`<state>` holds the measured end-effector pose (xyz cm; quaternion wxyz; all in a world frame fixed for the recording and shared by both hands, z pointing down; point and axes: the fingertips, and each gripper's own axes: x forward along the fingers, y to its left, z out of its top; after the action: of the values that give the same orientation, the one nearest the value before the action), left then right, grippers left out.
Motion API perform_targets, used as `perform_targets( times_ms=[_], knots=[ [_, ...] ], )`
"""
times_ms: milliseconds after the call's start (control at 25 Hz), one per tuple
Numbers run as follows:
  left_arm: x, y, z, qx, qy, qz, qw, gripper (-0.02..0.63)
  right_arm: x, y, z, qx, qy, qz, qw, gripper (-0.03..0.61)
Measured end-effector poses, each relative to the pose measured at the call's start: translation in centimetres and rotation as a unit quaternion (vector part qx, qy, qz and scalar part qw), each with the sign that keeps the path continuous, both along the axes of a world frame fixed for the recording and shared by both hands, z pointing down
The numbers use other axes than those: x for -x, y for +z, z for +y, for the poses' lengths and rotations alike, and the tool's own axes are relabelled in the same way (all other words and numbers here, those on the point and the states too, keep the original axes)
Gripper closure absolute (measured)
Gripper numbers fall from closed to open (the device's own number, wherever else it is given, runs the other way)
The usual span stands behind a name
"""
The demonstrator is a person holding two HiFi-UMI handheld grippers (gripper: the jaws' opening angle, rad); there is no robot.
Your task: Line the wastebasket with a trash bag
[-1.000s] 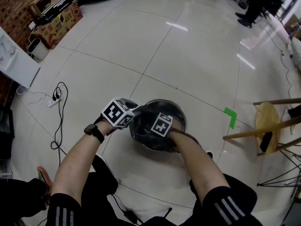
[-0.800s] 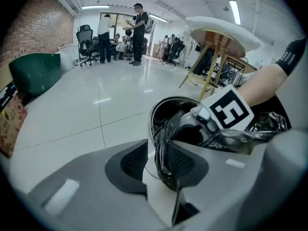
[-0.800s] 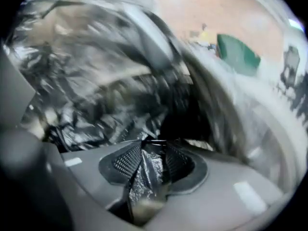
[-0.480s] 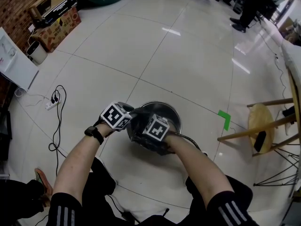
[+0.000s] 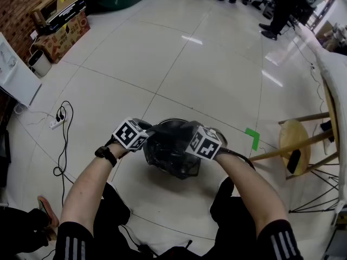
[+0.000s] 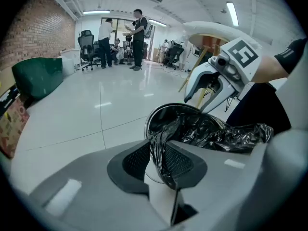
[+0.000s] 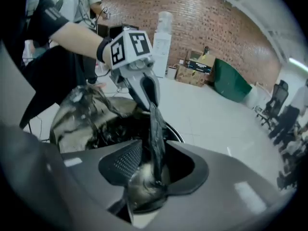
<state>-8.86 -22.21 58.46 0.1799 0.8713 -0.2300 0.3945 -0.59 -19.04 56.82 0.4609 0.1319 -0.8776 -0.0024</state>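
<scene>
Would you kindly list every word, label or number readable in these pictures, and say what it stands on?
No text is readable anywhere.
Brown cardboard boxes by the brick wall: print too small and blurred to read.
Two black-and-white marker cubes: square patterns only, no words.

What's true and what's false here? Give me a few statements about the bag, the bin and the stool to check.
1. The trash bag is black. True.
2. The left claw pinches a fold of the bag. True; its jaws have just been closing on it.
3. The wastebasket stands on a table. False: it stands on the tiled floor.
4. The wooden stool is at the person's left. False: it is at the right.
</scene>
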Motion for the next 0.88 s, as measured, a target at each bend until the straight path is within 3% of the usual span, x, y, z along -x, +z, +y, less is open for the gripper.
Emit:
perform_targets(
  times_ms=[240,440,520,560,600,720,880],
  knots=[
    [-0.6,-1.4,0.2,-0.008,0.010,0.007,0.9999,0.537,-1.8,5.0,-0.6,-0.010,-0.026,0.085,0.996,0.410],
    [0.1,-1.7,0.0,-0.009,-0.001,0.010,0.9999,0.540,-2.7,7.8,0.7,0.003,-0.063,0.125,0.990,0.403],
    [0.4,-1.7,-0.1,-0.008,-0.005,0.011,0.9999,0.540,-3.1,8.5,0.4,-0.019,-0.063,0.145,0.987,0.445],
    [0.4,-1.7,-0.2,-0.007,-0.007,0.013,0.9999,0.540,-3.2,8.6,0.0,-0.026,-0.053,0.146,0.988,0.528],
    [0.4,-1.7,-0.2,-0.006,-0.009,0.016,0.9998,0.540,-3.3,8.5,-0.4,-0.027,-0.040,0.139,0.989,0.573],
    [0.4,-1.5,-0.3,-0.009,-0.009,0.011,0.9999,0.540,-3.9,6.8,-1.8,-0.031,0.006,0.100,0.994,0.574],
    [1.3,-1.5,-1.2,-0.014,-0.019,0.011,0.9997,0.538,-5.0,2.0,-4.6,-0.019,0.085,0.010,0.996,0.574]
  ],
)
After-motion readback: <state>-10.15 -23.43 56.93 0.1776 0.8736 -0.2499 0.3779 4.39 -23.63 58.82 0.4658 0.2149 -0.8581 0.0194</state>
